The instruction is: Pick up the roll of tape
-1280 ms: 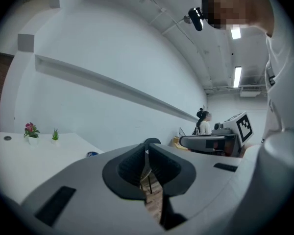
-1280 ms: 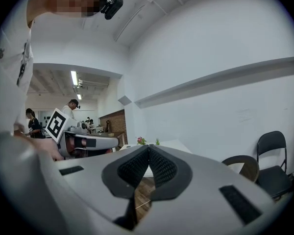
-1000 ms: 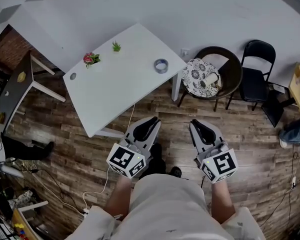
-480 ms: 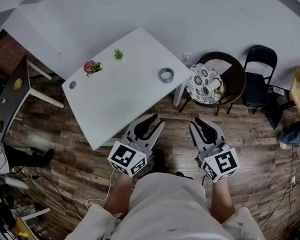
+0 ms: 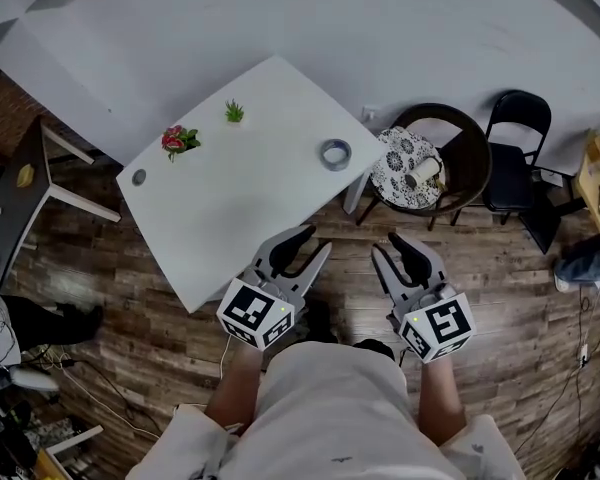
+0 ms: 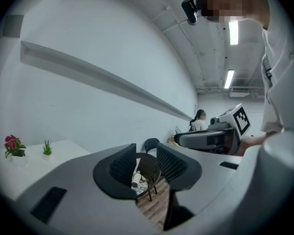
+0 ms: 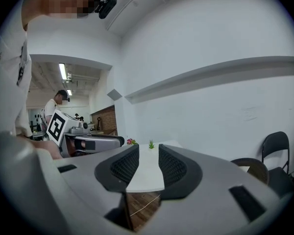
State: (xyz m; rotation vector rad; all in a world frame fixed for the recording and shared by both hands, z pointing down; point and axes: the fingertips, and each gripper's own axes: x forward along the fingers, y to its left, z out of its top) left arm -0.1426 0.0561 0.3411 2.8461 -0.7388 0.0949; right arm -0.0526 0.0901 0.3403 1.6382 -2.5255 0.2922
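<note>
The roll of tape [image 5: 335, 154], a grey-blue ring, lies flat near the right corner of the white table [image 5: 230, 188]. My left gripper [image 5: 300, 249] hangs over the table's near edge, well short of the tape. Its jaws are opening with nothing between them. My right gripper [image 5: 399, 253] hovers over the wooden floor to the right of the table, jaws also opening and empty. In the left gripper view the left gripper [image 6: 146, 161] frames a round chair. In the right gripper view the right gripper [image 7: 148, 163] frames the table [image 7: 147, 173].
A small pink flower pot [image 5: 178, 140], a tiny green plant [image 5: 234, 113] and a small grey disc [image 5: 139, 177] stand along the table's far side. A round brown chair [image 5: 435, 163] with a patterned cushion and a black folding chair [image 5: 515, 153] stand to the right. A dark desk [image 5: 20, 193] is at left.
Both grippers have opened from nearly shut to wide. The person has stepped forward, so the table and tape sit closer to the grippers.
</note>
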